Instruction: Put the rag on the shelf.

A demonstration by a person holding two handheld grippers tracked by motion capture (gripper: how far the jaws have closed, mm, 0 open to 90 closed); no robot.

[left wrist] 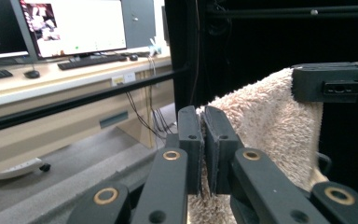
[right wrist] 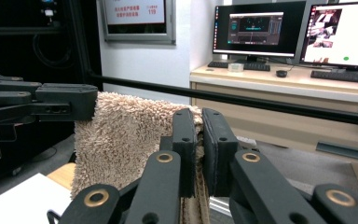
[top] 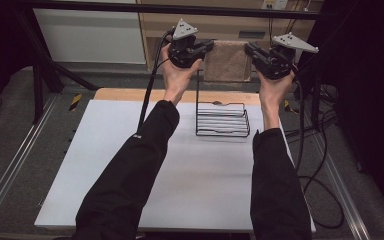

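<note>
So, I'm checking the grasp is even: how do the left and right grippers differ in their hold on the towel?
The left gripper pinches the towel at its left top corner, the right gripper at its right top corner. They point toward each other. Both are shut on the towel's edge, level, above the wire rack.

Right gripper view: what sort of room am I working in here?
Probably a lab or office workspace: monitors and keyboards sit on a desk behind a black frame bar.

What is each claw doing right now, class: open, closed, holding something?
Left claw: closed on a corner of the beige fluffy towel.
Right claw: closed on the towel's other top corner.
</note>
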